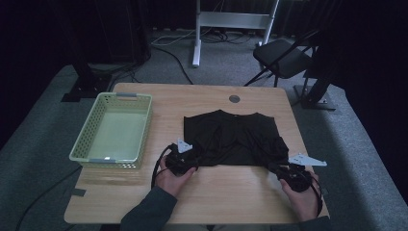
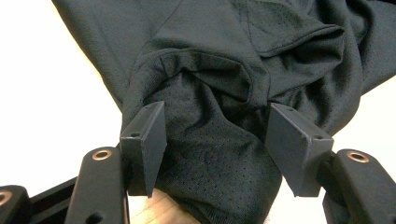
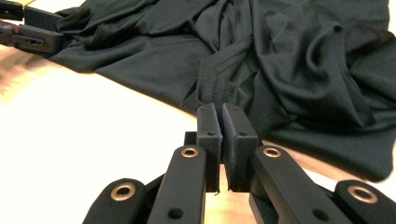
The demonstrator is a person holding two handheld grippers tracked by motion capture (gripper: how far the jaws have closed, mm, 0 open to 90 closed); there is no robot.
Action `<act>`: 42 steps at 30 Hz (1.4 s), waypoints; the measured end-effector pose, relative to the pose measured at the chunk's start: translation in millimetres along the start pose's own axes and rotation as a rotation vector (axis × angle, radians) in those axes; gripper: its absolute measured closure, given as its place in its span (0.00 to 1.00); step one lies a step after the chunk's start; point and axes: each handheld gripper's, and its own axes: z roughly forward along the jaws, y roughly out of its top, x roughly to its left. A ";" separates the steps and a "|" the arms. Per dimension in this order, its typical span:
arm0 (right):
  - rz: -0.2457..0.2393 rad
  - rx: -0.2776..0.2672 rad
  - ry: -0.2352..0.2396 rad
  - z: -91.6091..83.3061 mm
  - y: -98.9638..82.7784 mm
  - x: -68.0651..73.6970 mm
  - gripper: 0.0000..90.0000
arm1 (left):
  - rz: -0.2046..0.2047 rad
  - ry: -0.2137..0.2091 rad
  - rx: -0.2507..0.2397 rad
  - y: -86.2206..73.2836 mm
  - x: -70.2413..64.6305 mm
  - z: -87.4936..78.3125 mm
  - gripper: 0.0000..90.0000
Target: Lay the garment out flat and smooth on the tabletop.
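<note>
Crumpled black mesh shirt (image 2: 219, 84)

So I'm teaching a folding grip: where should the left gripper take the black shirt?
At the black shirt's bunched near-left hem corner, from the table's near edge. In the left gripper view that wad already bulges between the open left gripper's pads, thick enough to pinch; flat cloth beyond offers no such fold.

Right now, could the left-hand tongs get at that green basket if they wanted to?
Probably yes. The left tongs sit at the shirt's near left corner, just right of the basket, with bare table between. But their jaws stand open around bunched shirt fabric, so they would need to back off it first.
</note>
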 end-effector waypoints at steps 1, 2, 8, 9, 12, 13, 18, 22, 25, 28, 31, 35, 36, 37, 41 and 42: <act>0.000 0.000 -0.002 -2.6 -1.2 0.4 0.96 | 0.001 0.000 0.000 0.0 0.1 0.0 0.44; -0.002 -0.002 -0.003 -4.5 -2.1 0.6 0.96 | 0.000 0.000 0.000 0.0 0.0 0.0 0.44; -0.010 -0.009 -0.017 -22.0 -9.3 1.7 0.96 | 0.000 0.000 0.000 0.0 0.0 0.0 0.44; -0.010 -0.009 -0.017 -22.0 -9.3 1.7 0.96 | 0.000 0.000 0.000 0.0 0.0 0.0 0.44; -0.007 -0.016 -0.034 -36.4 -16.0 0.1 0.96 | 0.001 0.000 0.000 0.0 0.2 0.0 0.44; -0.005 -0.017 -0.038 -39.7 -18.0 -0.7 0.96 | 0.000 0.000 0.000 0.0 0.1 0.0 0.44; 0.019 -0.019 -0.059 -54.0 -29.9 -6.1 0.96 | 0.003 0.000 0.001 0.1 0.3 0.0 0.44; 0.045 -0.021 -0.078 -64.6 -41.1 -12.6 0.96 | 0.005 0.001 0.002 0.1 0.5 0.0 0.44; 0.056 -0.018 -0.087 -69.3 -46.1 -14.6 0.96 | 0.006 0.001 0.002 0.1 0.7 0.0 0.45; 0.063 -0.008 -0.107 -78.9 -55.1 -17.2 0.96 | 0.005 0.005 0.002 0.2 0.7 0.2 0.45; 0.079 -0.011 -0.128 -88.1 -59.9 -20.5 0.96 | 0.006 0.007 0.002 0.3 0.8 0.3 0.46; 0.098 -0.021 -0.162 -99.0 -64.9 -28.6 0.96 | 0.007 0.012 0.002 0.4 0.9 0.4 0.46; 0.102 -0.021 -0.178 -101.2 -66.1 -31.0 0.96 | 0.007 0.012 0.002 0.3 1.0 0.4 0.46; 0.107 -0.022 -0.199 -103.2 -67.1 -33.5 0.96 | 0.008 0.014 0.002 0.3 1.1 0.3 0.47; 0.119 -0.007 -0.290 -108.5 -69.8 -40.9 0.96 | 0.003 0.017 0.004 0.2 1.2 -0.4 0.48; 0.122 -0.005 -0.284 -108.0 -70.4 -42.0 0.96 | 0.001 0.017 0.009 0.4 1.7 -1.3 0.48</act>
